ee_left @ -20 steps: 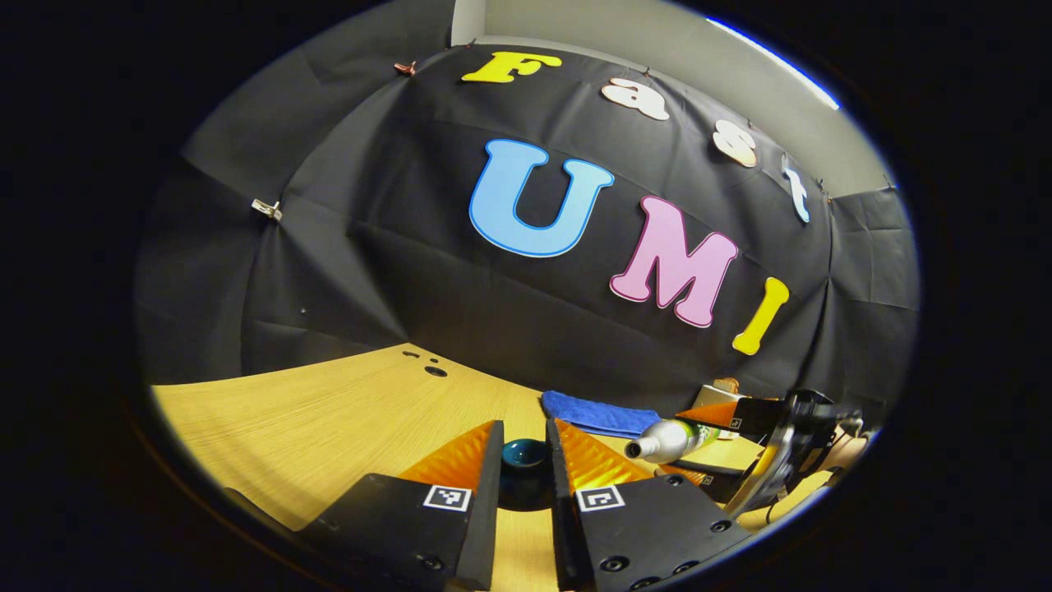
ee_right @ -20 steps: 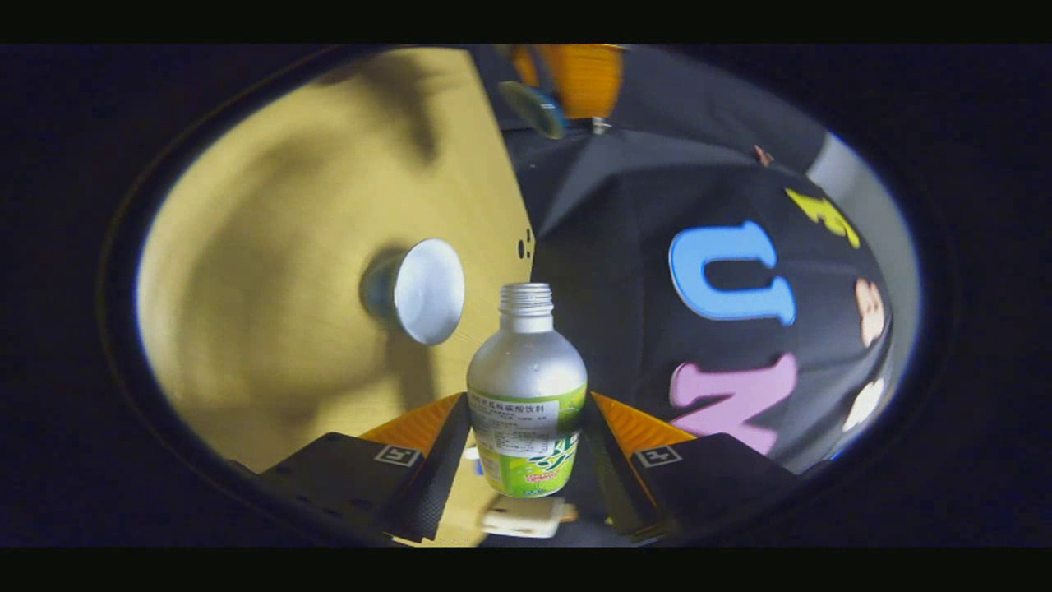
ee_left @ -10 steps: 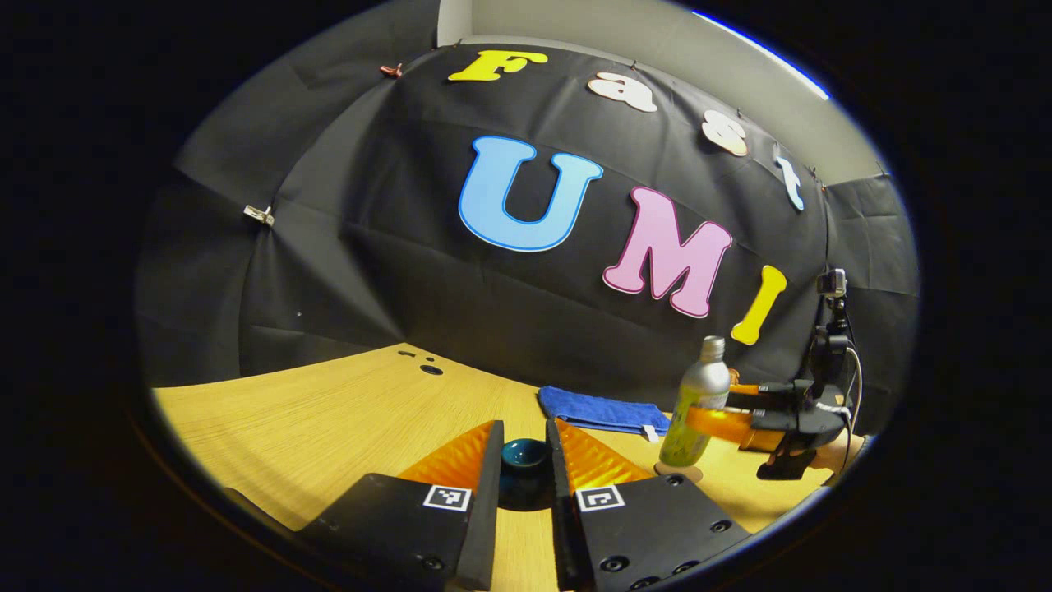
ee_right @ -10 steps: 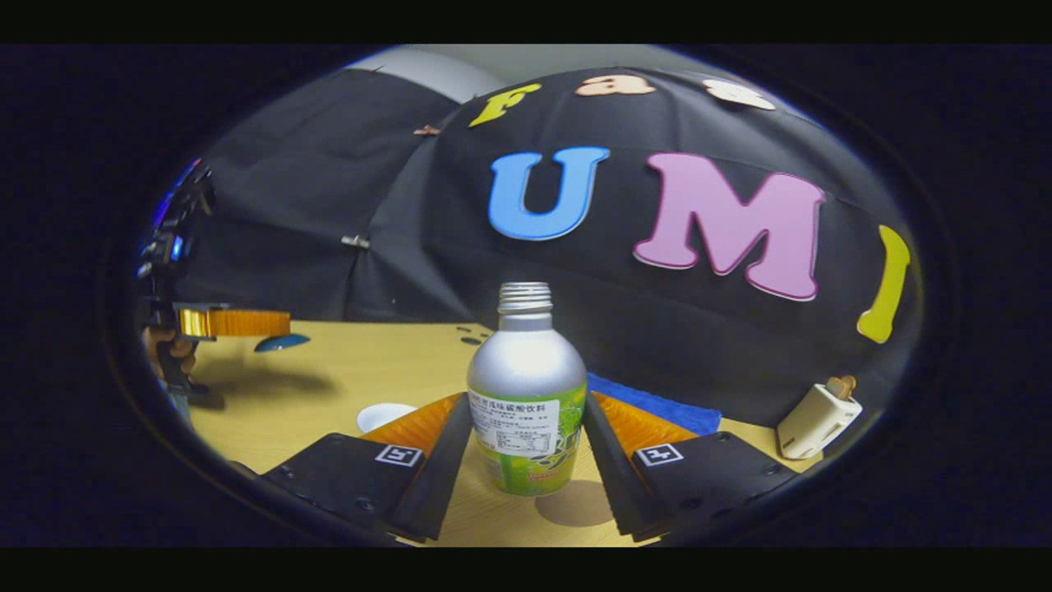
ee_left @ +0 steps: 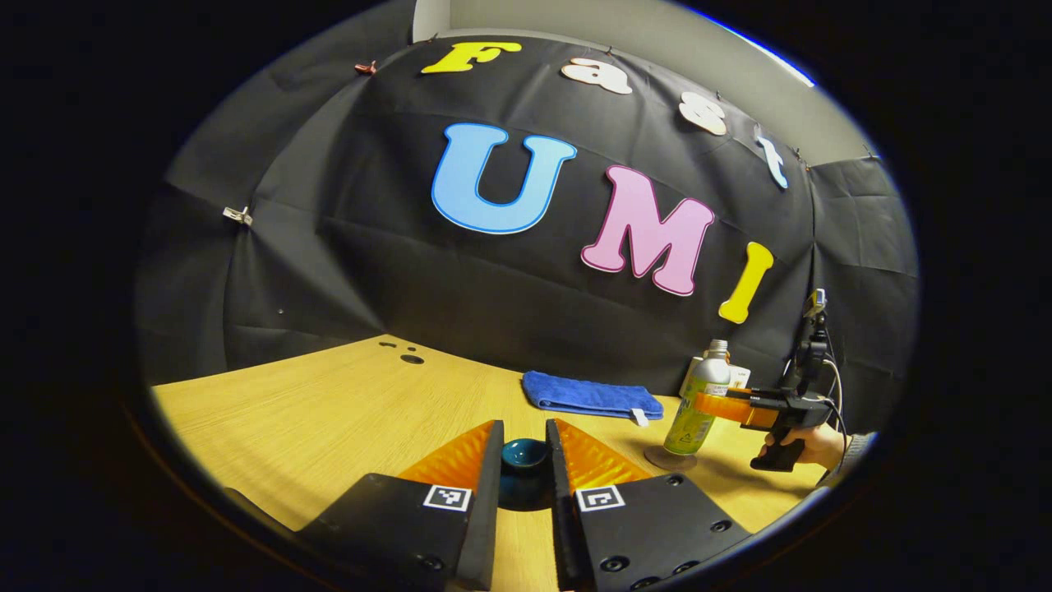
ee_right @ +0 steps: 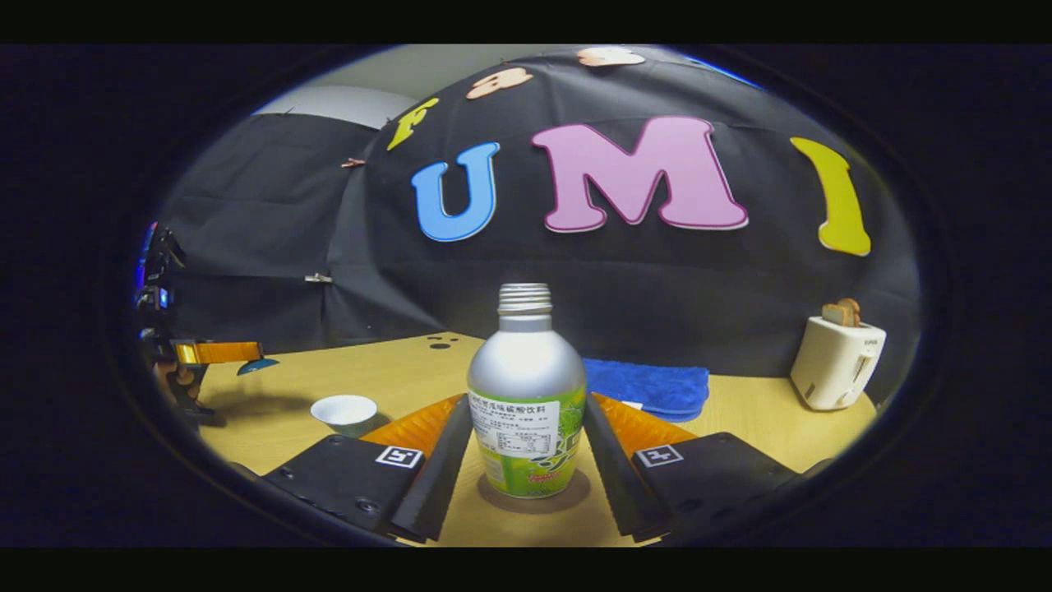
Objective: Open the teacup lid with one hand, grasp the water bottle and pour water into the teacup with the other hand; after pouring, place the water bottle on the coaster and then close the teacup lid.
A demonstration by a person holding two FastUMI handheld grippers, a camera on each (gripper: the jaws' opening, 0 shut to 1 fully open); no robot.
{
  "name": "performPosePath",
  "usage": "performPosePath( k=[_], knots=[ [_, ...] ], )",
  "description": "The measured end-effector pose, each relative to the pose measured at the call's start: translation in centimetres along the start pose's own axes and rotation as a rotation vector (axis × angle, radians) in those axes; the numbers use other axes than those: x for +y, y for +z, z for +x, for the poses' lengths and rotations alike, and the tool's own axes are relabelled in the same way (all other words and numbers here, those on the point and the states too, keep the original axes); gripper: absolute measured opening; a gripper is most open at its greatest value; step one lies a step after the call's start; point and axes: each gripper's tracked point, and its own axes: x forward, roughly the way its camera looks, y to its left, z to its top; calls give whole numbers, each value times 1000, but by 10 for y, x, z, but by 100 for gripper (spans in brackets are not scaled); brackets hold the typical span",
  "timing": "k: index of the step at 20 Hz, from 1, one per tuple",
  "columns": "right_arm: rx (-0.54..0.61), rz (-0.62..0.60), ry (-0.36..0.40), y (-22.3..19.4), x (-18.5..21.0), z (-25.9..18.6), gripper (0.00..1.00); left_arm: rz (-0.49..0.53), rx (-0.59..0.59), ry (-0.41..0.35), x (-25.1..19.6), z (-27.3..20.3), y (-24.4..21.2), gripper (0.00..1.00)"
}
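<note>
A silver water bottle (ee_right: pixel 526 370) with a green label stands upright on the round brown coaster (ee_right: pixel 534 501). My right gripper (ee_right: pixel 526 403) is shut on its body, one finger on each side. In the left gripper view the bottle (ee_left: pixel 697 403) and coaster (ee_left: pixel 667 459) show at the right, with the right gripper (ee_left: pixel 727 405) on the bottle. My left gripper (ee_left: pixel 526 450) is shut on the teal teacup lid (ee_left: pixel 526 454), held above the table. The white teacup (ee_right: pixel 345 409) sits uncovered at the left, with the left gripper (ee_right: pixel 215 352) and lid (ee_right: pixel 259 364) above and behind it.
A folded blue cloth (ee_right: pixel 649 385) lies behind the bottle by the wall. A cream toaster (ee_right: pixel 838 358) stands at the back right. A hand (ee_left: pixel 814 444) holds the right gripper's handle. The wooden table (ee_left: pixel 329 411) has small holes near its far edge.
The bottle swung from tilted over the teacup to upright, then came down onto the coaster. The left gripper kept the lid and barely moved.
</note>
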Motion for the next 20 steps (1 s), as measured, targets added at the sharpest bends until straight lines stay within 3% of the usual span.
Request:
performPosePath(
  k=[11, 14, 20],
  knots=[
    [22, 52, 1, -13, -4, 2, 80, 0, 3, 12, 8, 1, -2, 35],
    [24, 73, -1, -13, -7, 0, 82, 0, 3, 6, 4, 1, -2, 32],
    [28, 108, 4, -15, -9, -8, 84, 7, -2, -25, -16, -2, 0, 35]
  ],
)
